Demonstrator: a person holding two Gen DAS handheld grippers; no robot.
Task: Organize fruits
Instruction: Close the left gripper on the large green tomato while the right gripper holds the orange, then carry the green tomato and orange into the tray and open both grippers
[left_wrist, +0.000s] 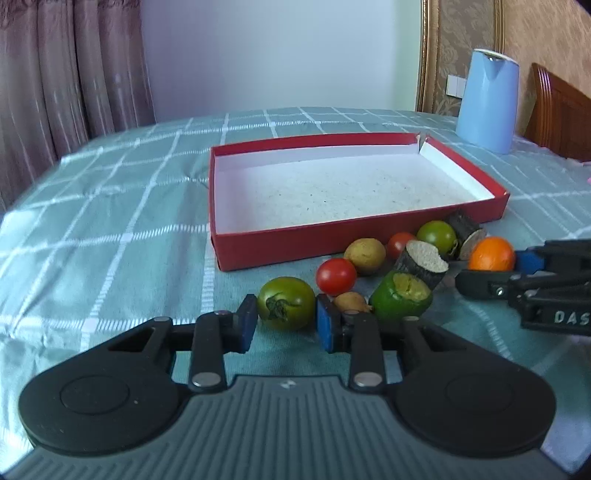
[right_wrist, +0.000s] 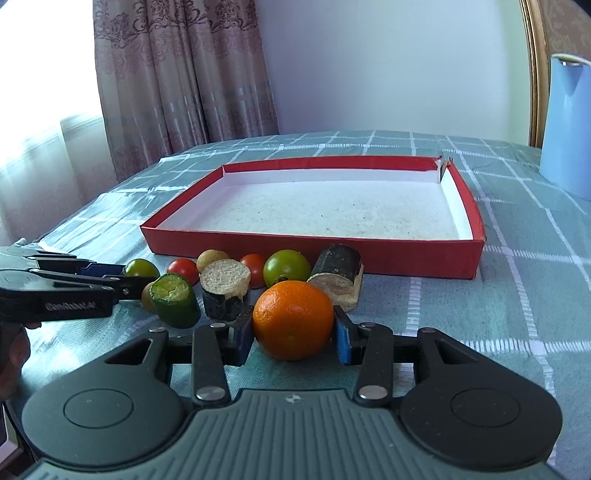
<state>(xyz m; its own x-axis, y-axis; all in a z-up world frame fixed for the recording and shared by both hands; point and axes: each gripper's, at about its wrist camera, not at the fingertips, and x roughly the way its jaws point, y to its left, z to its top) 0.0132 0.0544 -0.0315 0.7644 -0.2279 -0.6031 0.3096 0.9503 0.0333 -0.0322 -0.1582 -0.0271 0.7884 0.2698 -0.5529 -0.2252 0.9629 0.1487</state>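
A shallow red box (left_wrist: 280, 242) (right_wrist: 369, 254) with a white inside stands on the checked cloth, with nothing in it. Several fruits lie in a row before its near wall. My left gripper (left_wrist: 286, 319) is shut on a green tomato (left_wrist: 285, 302) that rests on the cloth; this also shows in the right wrist view (right_wrist: 139, 267). My right gripper (right_wrist: 293, 336) is shut on an orange (right_wrist: 293, 319) (left_wrist: 491, 254), also on the cloth. Between them lie red cherry tomatoes (left_wrist: 335, 276), a yellowish fruit (left_wrist: 365, 255), a cut green piece (left_wrist: 400, 299) and dark cut cylinders (left_wrist: 424, 264).
A tall blue jug (left_wrist: 487, 101) stands at the back right beside a wooden chair back (left_wrist: 557, 122). Curtains hang at the left. A second green tomato (right_wrist: 287, 267) and a dark cut piece (right_wrist: 338, 277) lie close before the box wall.
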